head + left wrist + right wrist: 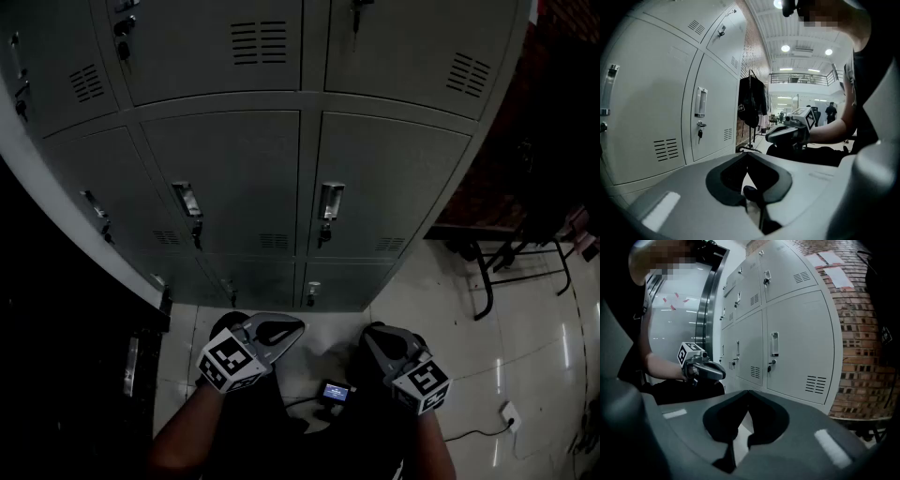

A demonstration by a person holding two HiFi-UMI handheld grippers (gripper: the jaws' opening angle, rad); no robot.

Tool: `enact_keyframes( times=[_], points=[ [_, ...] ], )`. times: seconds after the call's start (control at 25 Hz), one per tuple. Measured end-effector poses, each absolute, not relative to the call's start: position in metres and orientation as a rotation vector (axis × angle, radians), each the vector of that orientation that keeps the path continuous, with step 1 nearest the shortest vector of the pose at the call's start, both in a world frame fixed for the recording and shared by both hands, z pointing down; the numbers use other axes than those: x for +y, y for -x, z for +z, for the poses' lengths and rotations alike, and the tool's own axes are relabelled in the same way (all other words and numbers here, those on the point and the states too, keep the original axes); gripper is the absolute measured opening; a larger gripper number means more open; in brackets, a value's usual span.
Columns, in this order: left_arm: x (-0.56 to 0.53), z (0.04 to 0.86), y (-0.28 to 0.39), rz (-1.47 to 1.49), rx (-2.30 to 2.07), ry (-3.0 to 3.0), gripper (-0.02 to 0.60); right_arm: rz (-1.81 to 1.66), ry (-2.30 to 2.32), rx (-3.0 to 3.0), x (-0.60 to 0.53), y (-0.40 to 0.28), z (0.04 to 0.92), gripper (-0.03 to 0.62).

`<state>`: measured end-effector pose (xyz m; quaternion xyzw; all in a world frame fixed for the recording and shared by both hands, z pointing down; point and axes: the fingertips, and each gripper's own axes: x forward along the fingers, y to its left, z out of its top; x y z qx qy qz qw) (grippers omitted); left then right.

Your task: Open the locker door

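Low by the person's lap, the left tool [281,333] is clenched on nothing, its tips pressed together and aimed up at the lockers [187,66]. Just to its right a small lit screen [336,391] sits between the two arms, and then comes the right tool [380,339], likewise clamped tight and empty. Both hang well apart from the metal fronts, which looks to me like a resting pose ahead of the reach rather than any grip. Every door I can see is closed flush. In the middle row, the left door [239,169] carries its handle [187,202] near its left edge, and the right door [398,183] has a handle [329,202] with a key [323,234] dangling beneath. Which one is meant I cannot tell, though the right door faces the right tool most directly. With handles on the left, I'd guess the doors swing rightward, and the tips must part before taking one. Off to the far right a black metal frame [506,267] stands on the tiled floor [441,309].
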<state>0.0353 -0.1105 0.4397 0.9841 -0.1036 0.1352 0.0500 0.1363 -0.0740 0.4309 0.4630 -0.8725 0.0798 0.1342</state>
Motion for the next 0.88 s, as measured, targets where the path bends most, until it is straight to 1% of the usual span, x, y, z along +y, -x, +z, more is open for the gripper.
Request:
enact_keyframes(
  times=[0.16, 0.4, 0.44, 0.48, 0.52, 0.68, 0.88],
  points=[
    [-0.112, 0.437, -0.034, 0.404, -0.310, -3.002, 0.012, 0.269, -1.355, -2.458, -0.085, -0.135, 0.442, 0.002],
    [-0.113, 0.433, -0.032, 0.368, -0.299, -3.006, 0.012, 0.058, -1.376, -2.308, -0.132, -0.124, 0.440, 0.005],
    [-0.113, 0.432, -0.031, 0.357, -0.302, -3.002, 0.012, 0.009, -1.363, -2.266, -0.143, -0.122, 0.439, 0.012],
    [-0.113, 0.430, -0.030, 0.343, -0.304, -3.001, 0.012, -0.051, -1.348, -2.218, -0.154, -0.119, 0.437, 0.057],
    [-0.113, 0.428, -0.029, 0.328, -0.305, -3.001, 0.012, -0.123, -1.336, -2.162, -0.165, -0.117, 0.434, 0.066],
    [-0.116, 0.422, -0.025, 0.272, -0.308, -3.000, 0.012, -0.462, -1.270, -1.842, -0.212, -0.113, 0.420, 0.068],
    [-0.121, 0.420, -0.017, 0.197, -0.323, -2.967, 0.012, -0.775, -1.119, -1.486, -0.254, -0.100, 0.414, 0.107]
  ],
)
